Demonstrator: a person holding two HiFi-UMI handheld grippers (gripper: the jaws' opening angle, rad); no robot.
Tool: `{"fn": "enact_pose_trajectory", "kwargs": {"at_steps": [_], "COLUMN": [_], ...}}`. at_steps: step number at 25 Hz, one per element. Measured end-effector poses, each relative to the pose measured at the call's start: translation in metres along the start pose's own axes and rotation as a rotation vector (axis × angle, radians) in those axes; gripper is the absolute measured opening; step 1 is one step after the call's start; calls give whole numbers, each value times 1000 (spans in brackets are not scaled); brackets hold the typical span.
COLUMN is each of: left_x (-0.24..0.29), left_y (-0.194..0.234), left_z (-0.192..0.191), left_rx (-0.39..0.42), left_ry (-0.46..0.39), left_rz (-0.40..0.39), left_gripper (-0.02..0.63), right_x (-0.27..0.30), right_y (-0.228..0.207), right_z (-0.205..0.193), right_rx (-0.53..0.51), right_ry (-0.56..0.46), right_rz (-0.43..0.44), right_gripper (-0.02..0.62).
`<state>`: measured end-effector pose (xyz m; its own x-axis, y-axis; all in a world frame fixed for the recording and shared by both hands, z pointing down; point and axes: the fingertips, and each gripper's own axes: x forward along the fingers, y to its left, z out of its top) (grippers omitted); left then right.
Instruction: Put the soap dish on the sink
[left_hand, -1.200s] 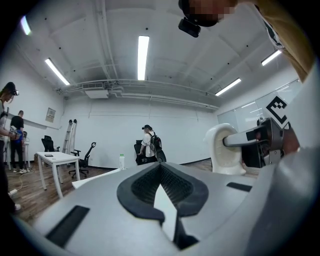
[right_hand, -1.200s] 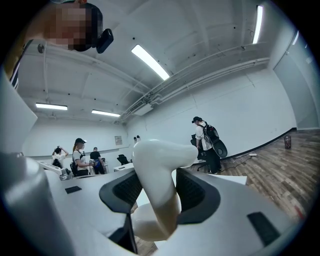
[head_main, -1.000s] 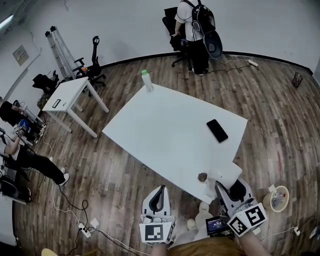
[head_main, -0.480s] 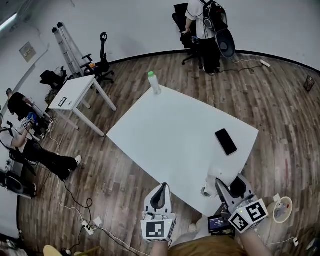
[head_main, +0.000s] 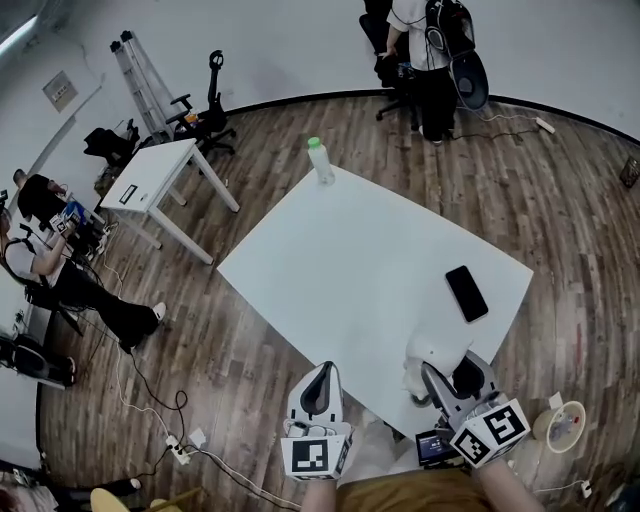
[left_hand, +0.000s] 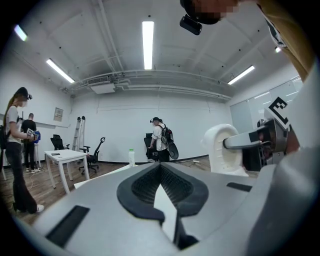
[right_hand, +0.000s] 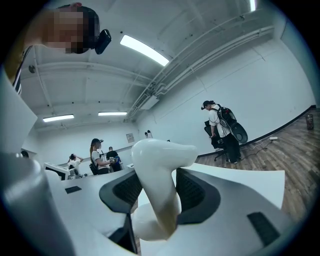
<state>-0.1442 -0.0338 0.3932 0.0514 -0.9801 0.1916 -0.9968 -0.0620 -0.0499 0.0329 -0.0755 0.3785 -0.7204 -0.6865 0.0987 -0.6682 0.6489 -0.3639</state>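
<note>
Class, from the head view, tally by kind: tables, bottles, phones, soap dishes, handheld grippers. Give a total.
tables: 2, the large white table and the small white table
bottle: 1
phone: 1
soap dish: 1
grippers: 2, the left gripper and the right gripper
total: 7

I record a wood-plank floor (head_main: 250, 370), plain white walls (head_main: 280, 50) with dark skirting, a large white table (head_main: 370, 270), a small white desk (head_main: 150, 180), black office chairs (head_main: 205, 118) and ceiling strip lights (left_hand: 148, 42), lit.
</note>
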Motion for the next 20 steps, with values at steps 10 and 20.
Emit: {"fn": "enact_pose_trajectory", "kwargs": {"at_steps": [10,20], "left_x": [55,79], "left_y": [31,22], "left_z": [-7,-29], "left_rx": [-29,-25], "left_ry": [-9,55], "left_rz": [-40,-122], "left_gripper": [8,8], "right_x": [55,73], "right_y": [-18,-33], "right_z": [-14,-49], "right_rx": [-34,15], "right_ry": [47,107], "right_rz": [-43,-45], "right_gripper": [213,213]}}
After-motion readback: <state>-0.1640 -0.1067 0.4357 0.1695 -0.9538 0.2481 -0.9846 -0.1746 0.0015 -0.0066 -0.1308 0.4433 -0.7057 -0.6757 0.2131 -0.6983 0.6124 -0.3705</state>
